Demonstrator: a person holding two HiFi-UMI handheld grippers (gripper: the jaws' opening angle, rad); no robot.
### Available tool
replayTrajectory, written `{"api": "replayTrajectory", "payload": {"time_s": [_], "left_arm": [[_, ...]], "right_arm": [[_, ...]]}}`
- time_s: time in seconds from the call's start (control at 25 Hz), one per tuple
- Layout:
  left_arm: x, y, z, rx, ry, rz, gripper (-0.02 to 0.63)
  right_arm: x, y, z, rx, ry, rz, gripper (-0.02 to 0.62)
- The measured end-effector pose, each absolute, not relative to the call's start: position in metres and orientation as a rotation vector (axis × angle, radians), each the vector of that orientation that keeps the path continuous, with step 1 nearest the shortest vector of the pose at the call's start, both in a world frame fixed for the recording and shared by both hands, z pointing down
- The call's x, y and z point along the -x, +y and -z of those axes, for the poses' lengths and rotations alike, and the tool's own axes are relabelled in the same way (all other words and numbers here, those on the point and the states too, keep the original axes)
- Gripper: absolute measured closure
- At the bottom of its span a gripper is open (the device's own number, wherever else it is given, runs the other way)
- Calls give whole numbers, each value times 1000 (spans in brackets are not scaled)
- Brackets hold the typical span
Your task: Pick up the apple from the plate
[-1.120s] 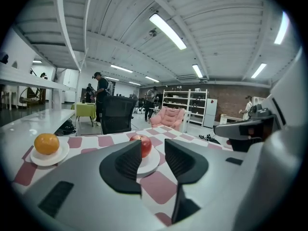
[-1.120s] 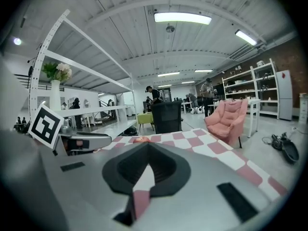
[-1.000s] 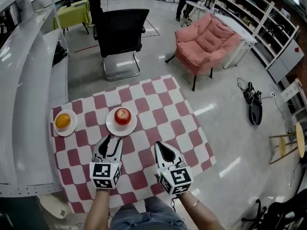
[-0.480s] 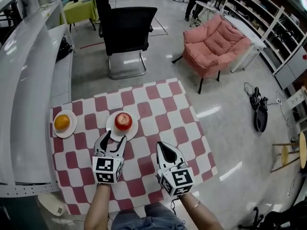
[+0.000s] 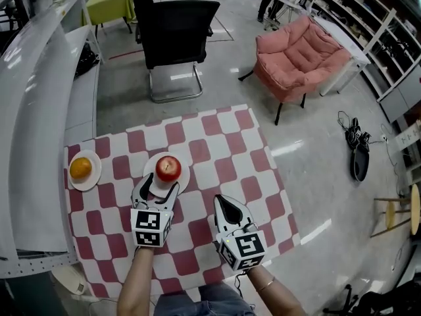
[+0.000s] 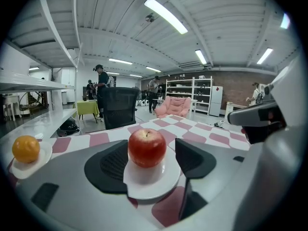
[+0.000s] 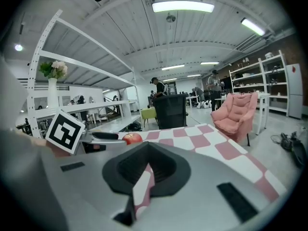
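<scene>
Two hazards: left hand-held gripper (image 5: 156, 191), jaws opening, apple (image 5: 168, 168) just beyond them, may bump the plate (image 5: 183, 178) or roll the apple; right hand-held gripper (image 5: 222, 201) pressed together.

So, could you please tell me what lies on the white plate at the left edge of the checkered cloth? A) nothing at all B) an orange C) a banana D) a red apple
B: the orange lies on that left-hand plate; the red apple is on the other plate, further right.
</scene>
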State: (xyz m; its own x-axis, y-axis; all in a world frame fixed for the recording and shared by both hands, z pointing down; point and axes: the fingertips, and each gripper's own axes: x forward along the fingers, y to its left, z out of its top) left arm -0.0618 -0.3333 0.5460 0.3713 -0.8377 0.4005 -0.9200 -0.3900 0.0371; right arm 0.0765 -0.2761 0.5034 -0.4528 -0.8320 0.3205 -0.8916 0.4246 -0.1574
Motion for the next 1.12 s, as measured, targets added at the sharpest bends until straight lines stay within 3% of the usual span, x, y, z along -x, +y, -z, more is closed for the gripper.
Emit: {"api": "replayTrajectory", "payload": {"time_s": [1.12], "left_arm": [[54,-384,-566,-2360,-1533,-472,276]], "right_arm": [[-79,-302,-530,-1518,-2429,-517,585]]}}
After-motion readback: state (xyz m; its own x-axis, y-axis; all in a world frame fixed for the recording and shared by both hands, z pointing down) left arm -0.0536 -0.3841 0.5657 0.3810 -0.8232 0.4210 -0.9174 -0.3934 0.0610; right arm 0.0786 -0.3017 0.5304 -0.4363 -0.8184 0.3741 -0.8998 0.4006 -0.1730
